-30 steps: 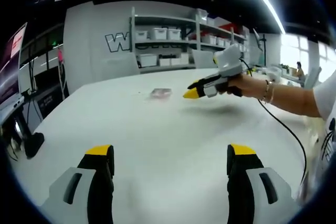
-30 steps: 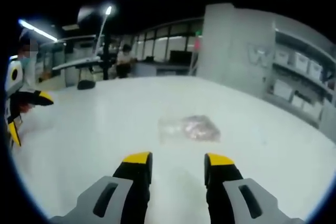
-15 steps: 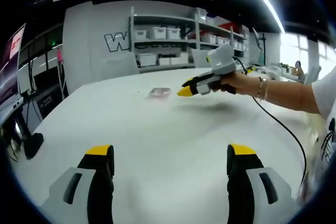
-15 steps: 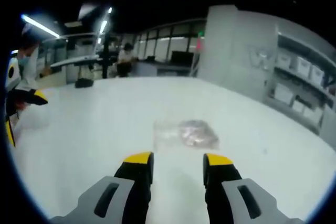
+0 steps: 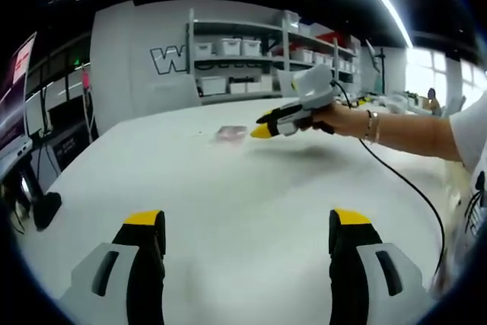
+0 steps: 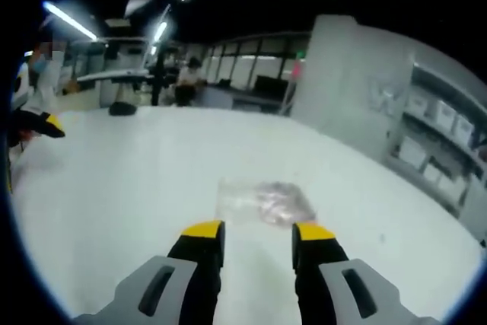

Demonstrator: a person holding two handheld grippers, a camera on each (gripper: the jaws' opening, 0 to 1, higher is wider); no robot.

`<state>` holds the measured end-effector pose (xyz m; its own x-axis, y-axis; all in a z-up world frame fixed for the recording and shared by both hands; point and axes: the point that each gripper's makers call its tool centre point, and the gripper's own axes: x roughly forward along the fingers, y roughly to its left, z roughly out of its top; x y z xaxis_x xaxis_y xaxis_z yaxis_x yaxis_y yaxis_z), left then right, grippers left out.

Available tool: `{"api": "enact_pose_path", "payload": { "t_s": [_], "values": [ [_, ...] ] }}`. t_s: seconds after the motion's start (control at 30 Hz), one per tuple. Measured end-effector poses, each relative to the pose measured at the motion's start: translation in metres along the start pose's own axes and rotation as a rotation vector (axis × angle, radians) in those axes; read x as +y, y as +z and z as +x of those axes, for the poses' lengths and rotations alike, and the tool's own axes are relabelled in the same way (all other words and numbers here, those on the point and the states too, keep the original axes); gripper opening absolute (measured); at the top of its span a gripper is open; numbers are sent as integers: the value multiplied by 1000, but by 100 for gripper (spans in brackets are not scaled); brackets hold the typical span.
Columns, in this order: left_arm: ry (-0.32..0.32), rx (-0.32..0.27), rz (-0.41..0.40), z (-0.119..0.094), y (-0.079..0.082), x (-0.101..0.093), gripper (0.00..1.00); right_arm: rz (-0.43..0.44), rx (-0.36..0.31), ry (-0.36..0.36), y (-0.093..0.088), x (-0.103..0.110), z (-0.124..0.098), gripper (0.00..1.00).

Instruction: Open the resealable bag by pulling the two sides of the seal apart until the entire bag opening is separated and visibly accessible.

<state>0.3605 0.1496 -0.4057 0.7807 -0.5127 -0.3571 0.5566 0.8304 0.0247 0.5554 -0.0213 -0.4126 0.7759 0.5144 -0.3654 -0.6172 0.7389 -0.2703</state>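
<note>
A clear resealable bag (image 6: 262, 202) with pinkish contents lies flat on the white table (image 6: 114, 188), just beyond my right gripper (image 6: 257, 233), whose yellow-tipped jaws stand open and hold nothing. In the left gripper view the same bag (image 5: 230, 133) is small and far off. There the right gripper (image 5: 262, 130) shows, held by a hand, its tip close to the bag. My left gripper (image 5: 247, 226) stands wide open over bare table, far from the bag.
Shelves with white bins (image 5: 236, 49) line the far wall. A cable (image 5: 403, 180) trails from the right gripper across the table. A seated person (image 6: 185, 81) and desks stand in the background. The left gripper's tip (image 6: 46, 125) shows at the left edge.
The right gripper has moved closer to the bag, which now lies just past its jaw tips. The left gripper has stayed still and open.
</note>
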Motion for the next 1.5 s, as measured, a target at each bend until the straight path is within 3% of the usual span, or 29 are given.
{"api": "enact_pose_path", "payload": {
  "t_s": [0.27, 0.6, 0.77, 0.87, 0.93, 1.27, 1.37, 1.5],
  "values": [
    [-1, -4, -1, -1, 1, 1, 87, -108, 19, -32, -2, -10, 5, 30],
    [4, -11, -4, -1, 2, 2, 87, -459, 17, -29, 4, -2, 13, 28],
    [8, -13, -5, -1, 3, 3, 87, -515, 14, -20, 3, 2, 17, 28],
    [11, -14, -6, 0, 3, 4, 87, -677, 35, -26, 0, 2, 20, 28],
    [13, -13, -8, 1, 3, 5, 87, -737, 30, -10, -1, 7, 21, 28],
    [12, -12, -11, 4, 3, 6, 87, -759, 24, -5, -4, 10, 27, 28],
    [16, -11, -13, 3, 2, 8, 87, -801, 23, 2, -2, 13, 29, 28],
    [18, -14, -15, 3, 2, 9, 87, -938, 28, 12, 1, 19, 32, 27]
  ]
}}
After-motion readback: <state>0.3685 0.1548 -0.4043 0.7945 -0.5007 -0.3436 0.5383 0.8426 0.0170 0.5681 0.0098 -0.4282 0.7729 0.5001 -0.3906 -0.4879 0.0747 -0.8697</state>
